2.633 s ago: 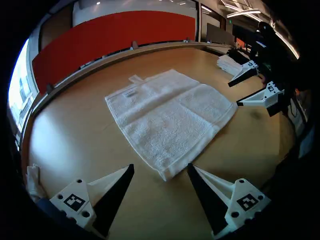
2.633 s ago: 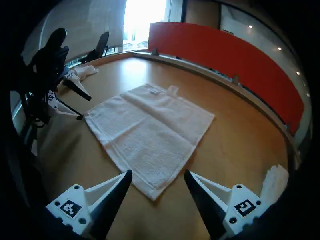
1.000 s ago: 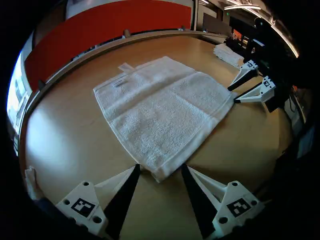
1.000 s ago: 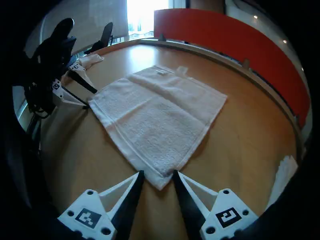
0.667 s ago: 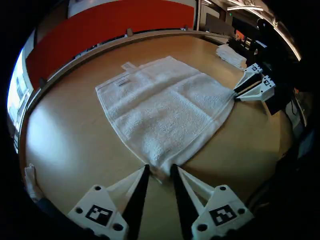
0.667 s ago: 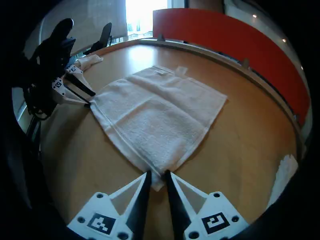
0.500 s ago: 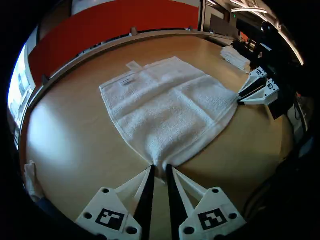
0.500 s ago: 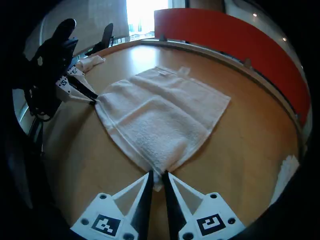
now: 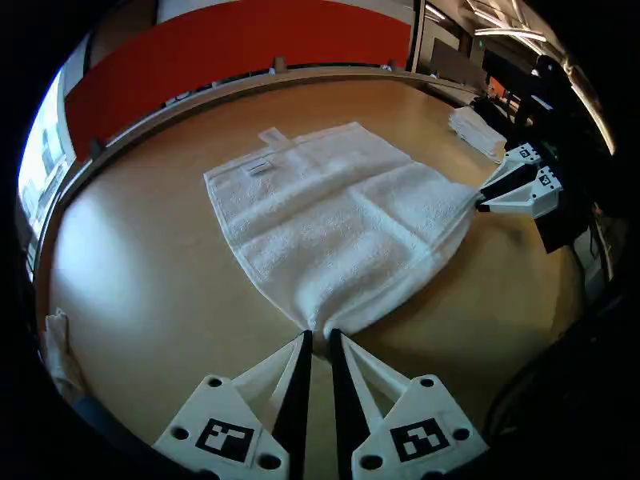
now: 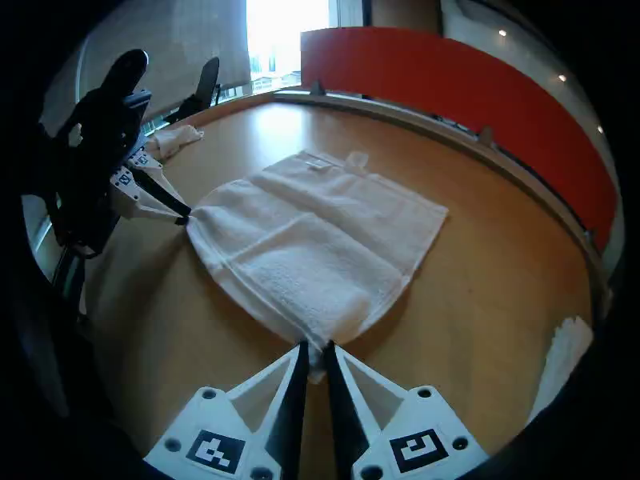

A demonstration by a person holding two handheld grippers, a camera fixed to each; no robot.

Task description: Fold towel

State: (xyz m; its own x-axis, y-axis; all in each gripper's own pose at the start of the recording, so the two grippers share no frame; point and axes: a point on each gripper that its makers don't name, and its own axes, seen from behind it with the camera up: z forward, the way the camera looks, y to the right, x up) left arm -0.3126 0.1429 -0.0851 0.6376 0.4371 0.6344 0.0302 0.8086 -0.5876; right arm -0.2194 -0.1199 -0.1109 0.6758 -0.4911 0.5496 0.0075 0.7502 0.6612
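Note:
A white terry towel [image 9: 336, 224] [image 10: 312, 240] lies on a round wooden table [image 9: 144, 264]. My left gripper [image 9: 318, 340] is shut on the towel's near corner, which is pulled up into a pinched peak. My right gripper [image 10: 314, 348] is shut on the neighbouring corner in the same way. In the left gripper view the right gripper [image 9: 480, 200] grips its corner at the right. In the right gripper view the left gripper [image 10: 186, 218] grips its corner at the left. The edge between the two held corners is raised off the table; the far half lies flat, with a label and loop at the far edge.
A red partition [image 9: 240, 48] runs behind the table's far rim. A stack of folded white towels [image 9: 478, 132] sits at one side of the table, and another white cloth [image 10: 564, 360] lies near the opposite rim. Dark office chairs [image 10: 204, 84] stand by a bright window.
Both grippers moved in on the towel's near corners and went from open to shut on them. The pinched corners and the edge between them have since lifted slightly off the table.

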